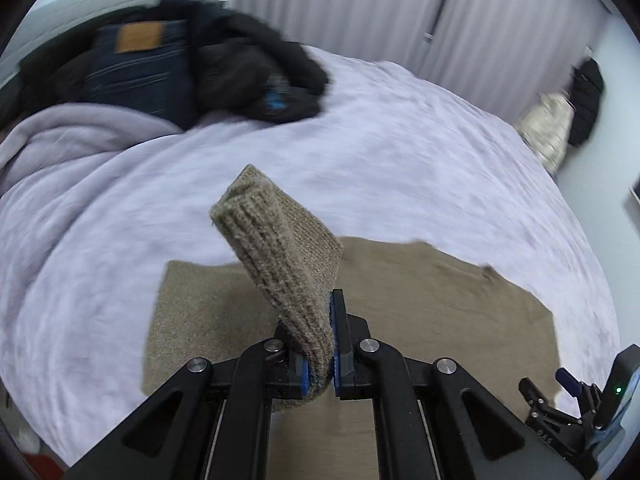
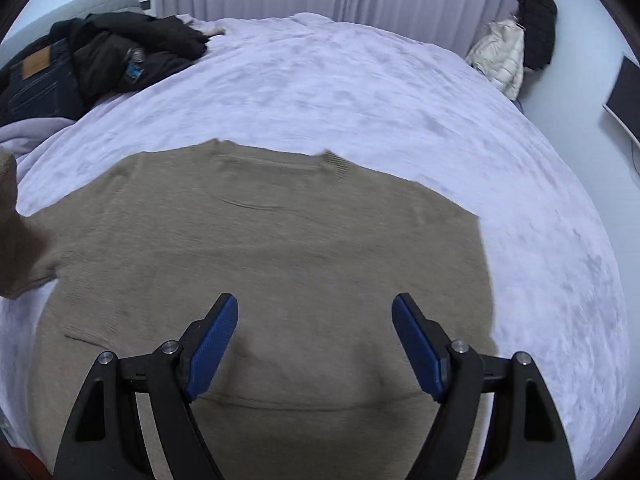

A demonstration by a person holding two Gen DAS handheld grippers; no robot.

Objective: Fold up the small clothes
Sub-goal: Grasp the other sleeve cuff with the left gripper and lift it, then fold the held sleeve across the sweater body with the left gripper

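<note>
Blue-padded fingers [image 1: 341,344] of the left gripper [image 1: 320,368] are clenched on the ribbed cuff [image 1: 276,264] of a beige knit sweater [image 2: 260,248], sleeve end sticking up above the body panel. Right gripper [image 2: 314,344] hovers over the sweater's lower middle, fingers [image 2: 212,344] spread wide, nothing between them, not touching the knit as far as I can tell. Step in hand, my read: sleeve fold, left side sleeve being carried across the torso. Next move likely calls for laying the cuff flat on the body panel and letting go, with the right gripper free to pin or smooth the fabric so it doesn't drag. Sweater lies spread flat on the bed [image 2: 360,80], collar [image 2: 272,156] toward the far side, hem nearest the cameras; thick, soft, fuzzy knit, mostly smooth with a few shallow creases. Dark clothes pile [image 2: 100,60] sits well apart at the bed's far left corner. Left view is motion-blurred.
</note>
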